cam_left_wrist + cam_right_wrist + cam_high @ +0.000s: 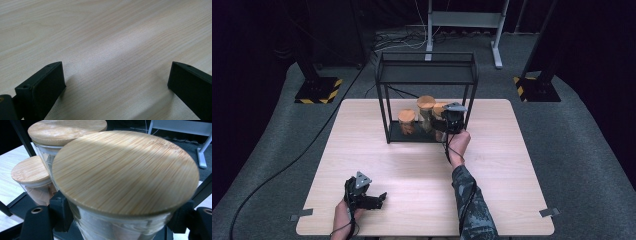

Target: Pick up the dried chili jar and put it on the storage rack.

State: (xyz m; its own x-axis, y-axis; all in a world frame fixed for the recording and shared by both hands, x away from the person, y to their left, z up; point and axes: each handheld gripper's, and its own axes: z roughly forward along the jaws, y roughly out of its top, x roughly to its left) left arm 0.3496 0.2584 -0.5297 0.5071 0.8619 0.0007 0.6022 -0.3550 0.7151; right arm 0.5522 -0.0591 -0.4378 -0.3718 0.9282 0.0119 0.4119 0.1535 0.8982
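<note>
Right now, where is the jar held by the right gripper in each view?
High view: the held jar sits at the right end of the black rack's lower shelf, partly behind the right gripper.
Right gripper view: the jar is front and centre, jaws pressed on its glass sides.
Left gripper view: not in it; bare table.
Shared landmark: the shortest jar, at left in the right gripper view.

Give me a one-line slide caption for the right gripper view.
Right gripper clamped on a bamboo-lidded glass jar inside the black rack, two more lidded jars behind.
</note>
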